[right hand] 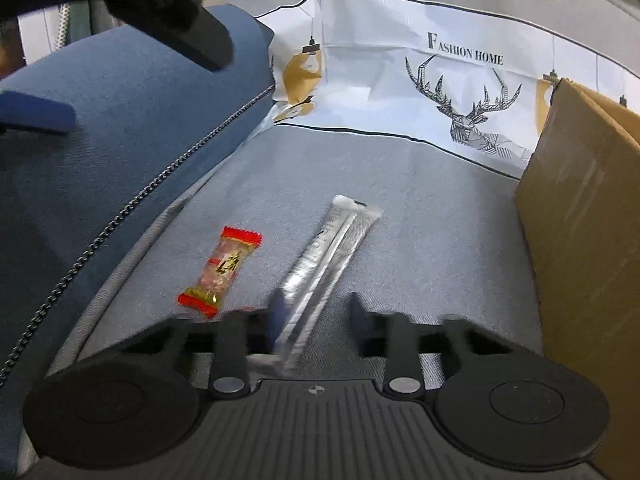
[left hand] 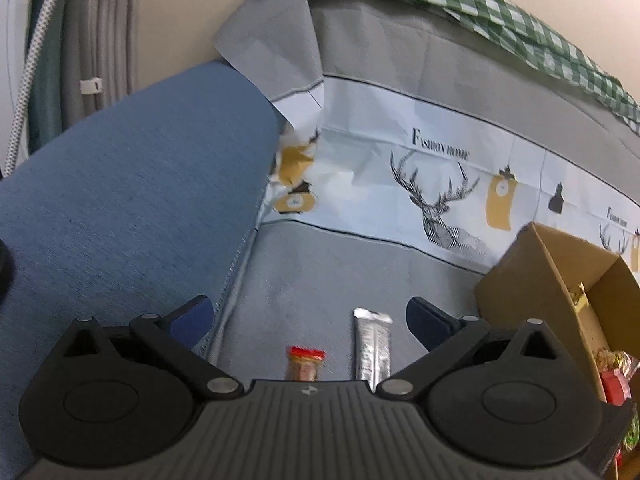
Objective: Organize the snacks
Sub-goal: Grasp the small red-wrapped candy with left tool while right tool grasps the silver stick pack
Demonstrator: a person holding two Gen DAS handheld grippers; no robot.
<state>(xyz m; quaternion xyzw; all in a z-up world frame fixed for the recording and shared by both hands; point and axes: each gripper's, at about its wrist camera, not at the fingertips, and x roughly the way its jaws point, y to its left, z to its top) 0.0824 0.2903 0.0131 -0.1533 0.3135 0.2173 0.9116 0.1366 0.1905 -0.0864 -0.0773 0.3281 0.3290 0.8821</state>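
Observation:
A silver stick packet (right hand: 328, 264) lies on the grey seat cover (right hand: 420, 240), with a red-ended candy (right hand: 222, 270) to its left. My right gripper (right hand: 316, 312) is open, low over the seat, its fingers either side of the packet's near end without closing on it. My left gripper (left hand: 308, 316) is wide open and empty, raised above the seat. Below it are the same silver packet (left hand: 372, 346) and candy (left hand: 306, 364). A cardboard box (left hand: 560, 292) holding several wrapped snacks stands at the right, also in the right wrist view (right hand: 584, 220).
A blue sofa armrest (left hand: 132, 200) rises on the left. The backrest carries a deer-print cover (left hand: 440, 184) and a green checked cloth (left hand: 500, 12) on top. The left gripper's dark body (right hand: 168, 12) hangs at the top left of the right wrist view.

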